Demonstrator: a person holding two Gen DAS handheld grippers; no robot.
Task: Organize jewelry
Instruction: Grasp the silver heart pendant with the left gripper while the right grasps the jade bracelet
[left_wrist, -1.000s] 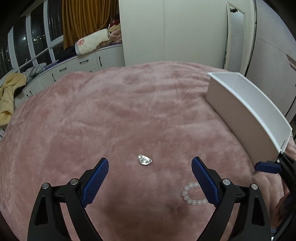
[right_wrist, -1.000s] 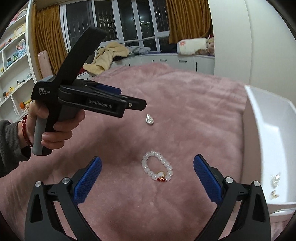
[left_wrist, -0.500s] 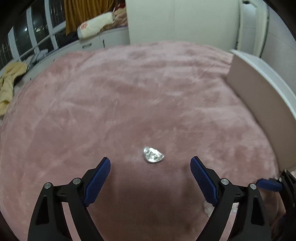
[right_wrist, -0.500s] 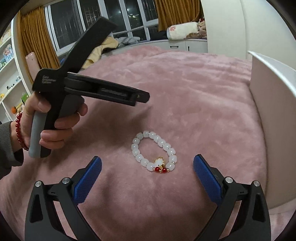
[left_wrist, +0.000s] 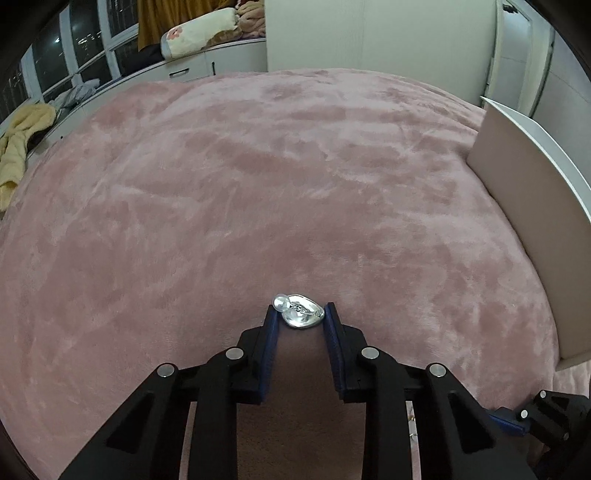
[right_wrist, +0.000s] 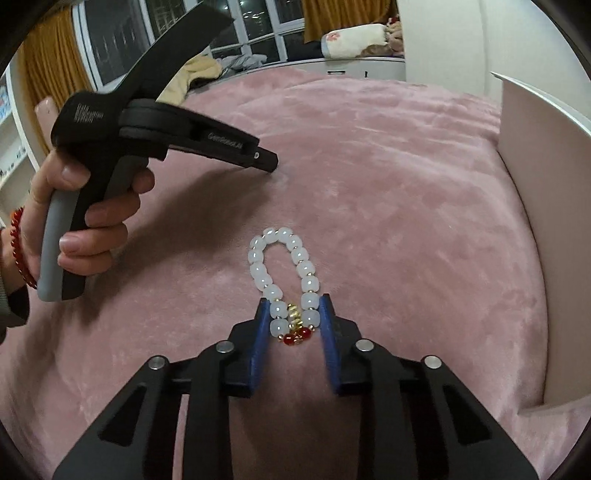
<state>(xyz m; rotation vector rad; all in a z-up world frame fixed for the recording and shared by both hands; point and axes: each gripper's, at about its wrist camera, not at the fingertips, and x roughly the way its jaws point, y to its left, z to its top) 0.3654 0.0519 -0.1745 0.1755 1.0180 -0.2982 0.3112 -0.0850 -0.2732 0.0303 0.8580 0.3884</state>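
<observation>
Now, left tongs (left_wrist: 300, 310): clamping on the silver heart charm (left_wrist: 300, 314).
Right tongs (right_wrist: 293, 321): squeezing the white bead bracelet (right_wrist: 286, 280).
Both: lying on the pink bed (left_wrist: 258, 184).

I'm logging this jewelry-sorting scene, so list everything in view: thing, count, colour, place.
bead bracelet: one, white beads with red and gold accents, on the blanket, near end pinched in the right gripper.
silver charm: one, shiny silver, on the blanket between the left gripper's pads.
white box: one, white, on the blanket to the right.
blanket: one, pink plush, covering the bed.
yellow garment: one, pale yellow, far left beyond the bed.
curtains: orange-brown, by the windows.
left gripper: black, blue pads, closed on the charm.
right gripper: black, blue pads, closed on the bracelet.
left hand: one, holding the left gripper's handle.
</observation>
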